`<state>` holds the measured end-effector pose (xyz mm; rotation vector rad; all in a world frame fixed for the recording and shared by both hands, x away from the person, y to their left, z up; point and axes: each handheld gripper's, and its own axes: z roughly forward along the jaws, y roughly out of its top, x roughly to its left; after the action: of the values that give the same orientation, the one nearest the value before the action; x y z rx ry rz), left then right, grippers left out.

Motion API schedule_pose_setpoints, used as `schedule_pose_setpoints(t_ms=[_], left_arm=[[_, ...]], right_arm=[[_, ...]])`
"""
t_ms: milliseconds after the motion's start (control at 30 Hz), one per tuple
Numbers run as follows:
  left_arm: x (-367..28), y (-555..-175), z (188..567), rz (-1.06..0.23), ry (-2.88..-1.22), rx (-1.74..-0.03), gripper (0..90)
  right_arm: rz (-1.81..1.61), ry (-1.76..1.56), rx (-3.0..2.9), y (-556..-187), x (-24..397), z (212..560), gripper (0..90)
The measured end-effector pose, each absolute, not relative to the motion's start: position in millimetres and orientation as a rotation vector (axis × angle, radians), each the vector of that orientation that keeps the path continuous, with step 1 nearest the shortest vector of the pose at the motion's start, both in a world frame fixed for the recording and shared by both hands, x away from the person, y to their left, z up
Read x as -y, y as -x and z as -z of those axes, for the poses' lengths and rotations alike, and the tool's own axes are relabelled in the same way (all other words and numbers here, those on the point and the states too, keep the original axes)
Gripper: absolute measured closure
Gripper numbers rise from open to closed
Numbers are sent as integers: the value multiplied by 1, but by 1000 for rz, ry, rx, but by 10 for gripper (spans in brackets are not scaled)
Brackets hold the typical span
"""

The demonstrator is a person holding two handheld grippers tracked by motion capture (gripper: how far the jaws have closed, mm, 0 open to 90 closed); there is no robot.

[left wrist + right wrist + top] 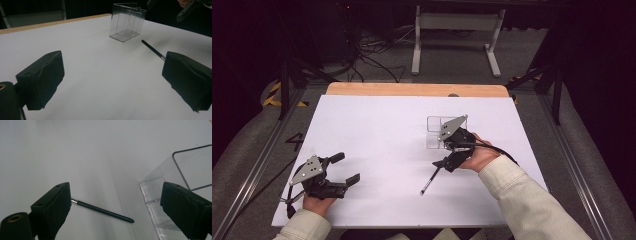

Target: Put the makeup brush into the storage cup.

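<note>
A thin black pen with a silver band lies on the white sheet, just in front of a clear plastic compartment box. My right gripper hangs open over the pen's far end, next to the box. In the right gripper view the pen lies below the wide-apart jaws of my right gripper, and the box stands by the right-hand jaw. My left gripper rests open at the near left, holding nothing. Its own view looks past my left gripper at the pen and the box.
The white sheet covers a wooden table whose bare edge shows at the back. Beyond it on the floor are a white stand frame and loose cables. My right gripper shows in the top right corner of the left gripper view.
</note>
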<state>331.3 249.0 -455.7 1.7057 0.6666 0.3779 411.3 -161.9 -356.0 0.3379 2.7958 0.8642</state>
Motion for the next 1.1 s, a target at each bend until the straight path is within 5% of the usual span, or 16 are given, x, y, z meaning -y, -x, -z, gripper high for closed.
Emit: schedule_pose_setpoints(t_ms=[1100], left_arm=[[-248,-330,456,-386,-1717,-654,45]], right_arm=[[-560,-247,-2994,-415,134,391,144]])
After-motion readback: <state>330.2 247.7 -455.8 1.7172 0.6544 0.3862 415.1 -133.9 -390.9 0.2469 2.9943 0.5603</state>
